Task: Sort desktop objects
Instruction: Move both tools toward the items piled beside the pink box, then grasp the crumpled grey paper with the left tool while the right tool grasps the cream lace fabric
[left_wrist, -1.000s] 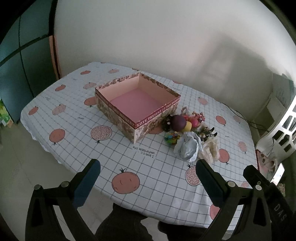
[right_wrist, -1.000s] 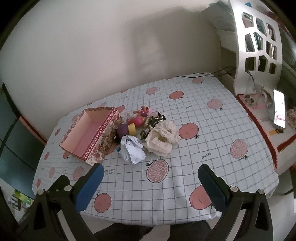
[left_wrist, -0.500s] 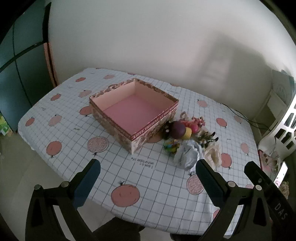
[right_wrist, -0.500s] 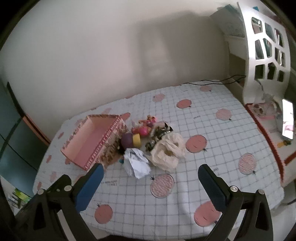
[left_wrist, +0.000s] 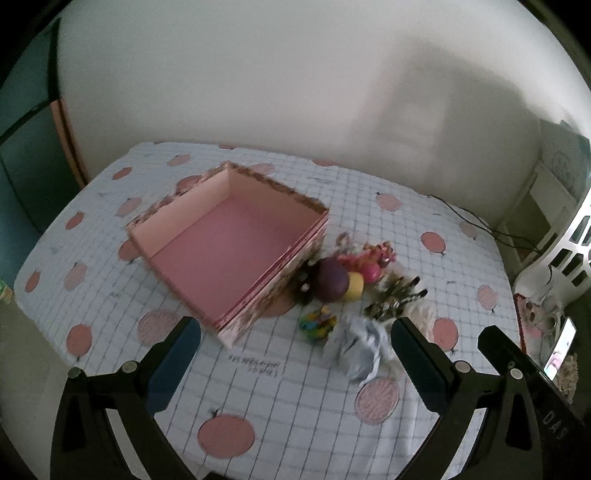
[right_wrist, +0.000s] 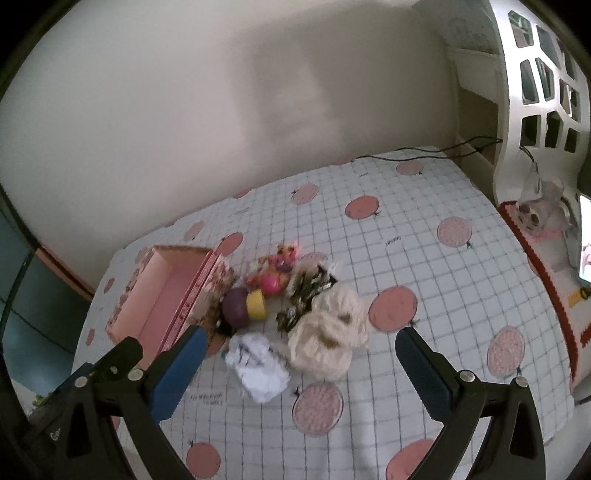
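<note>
An open pink box (left_wrist: 236, 254) with floral sides stands on the table, also in the right wrist view (right_wrist: 166, 295). Right of it lies a heap: a purple ball (left_wrist: 332, 285), a yellow piece (left_wrist: 355, 286), a pink toy (left_wrist: 371, 258), a small colourful item (left_wrist: 317, 325), crumpled white paper (left_wrist: 360, 350) and dark hair clips (left_wrist: 395, 299). The right wrist view shows the purple ball (right_wrist: 236, 306), the paper (right_wrist: 258, 369) and a cream fluffy scrunchie (right_wrist: 328, 339). My left gripper (left_wrist: 295, 354) is open, above the table in front of the box. My right gripper (right_wrist: 301, 362) is open over the heap.
The table carries a white checked cloth with pink fruit prints (left_wrist: 295, 406). A white cut-out shelf (right_wrist: 535, 92) stands at the right by the wall. A phone with a lit screen (right_wrist: 585, 240) and a cable (right_wrist: 424, 155) lie at the right side.
Both grippers have moved forward and closer to the table; the box and heap now appear larger and nearer. Both stay open and nothing on the table has moved.
</note>
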